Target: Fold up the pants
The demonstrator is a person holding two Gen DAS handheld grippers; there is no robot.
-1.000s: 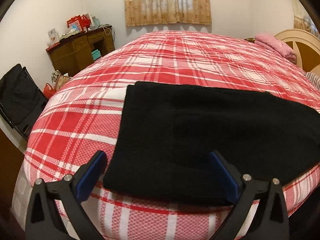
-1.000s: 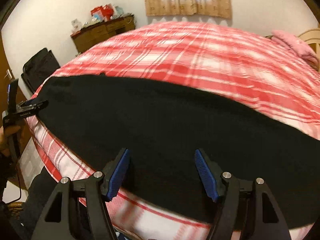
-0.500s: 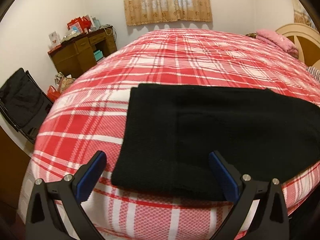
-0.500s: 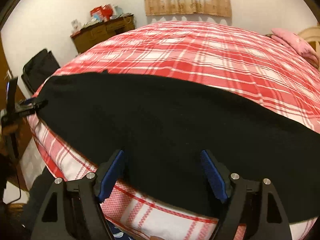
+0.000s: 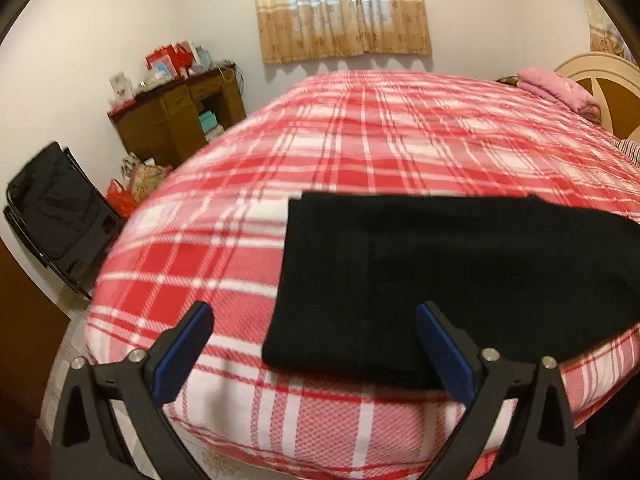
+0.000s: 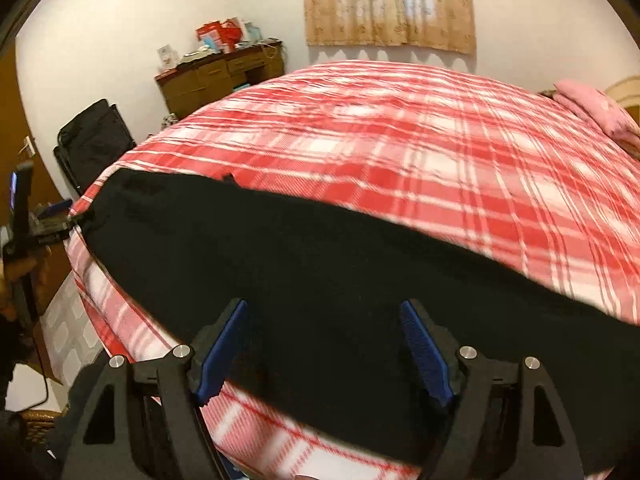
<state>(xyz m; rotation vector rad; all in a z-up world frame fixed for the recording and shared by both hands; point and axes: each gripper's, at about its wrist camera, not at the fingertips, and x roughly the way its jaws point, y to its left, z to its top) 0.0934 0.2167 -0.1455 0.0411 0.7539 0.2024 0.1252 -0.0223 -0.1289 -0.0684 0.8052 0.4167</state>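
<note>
Lying along bed (image 5: 360,128) edge: pants (image 5: 460,272)

Black pants (image 5: 460,272) run off the right edge in the left wrist view and off the bottom-right in the right wrist view, so their full length isn't shown. Plaid bed (image 6: 440,152) is motion-blurred in the right wrist view, esp. along the pants' far edge. Items atop the dresser (image 5: 176,120) too small to ID.

Left tool (image 5: 310,346) jaws just narrowed (nothing between them), right tool (image 6: 322,346) lifted
</note>
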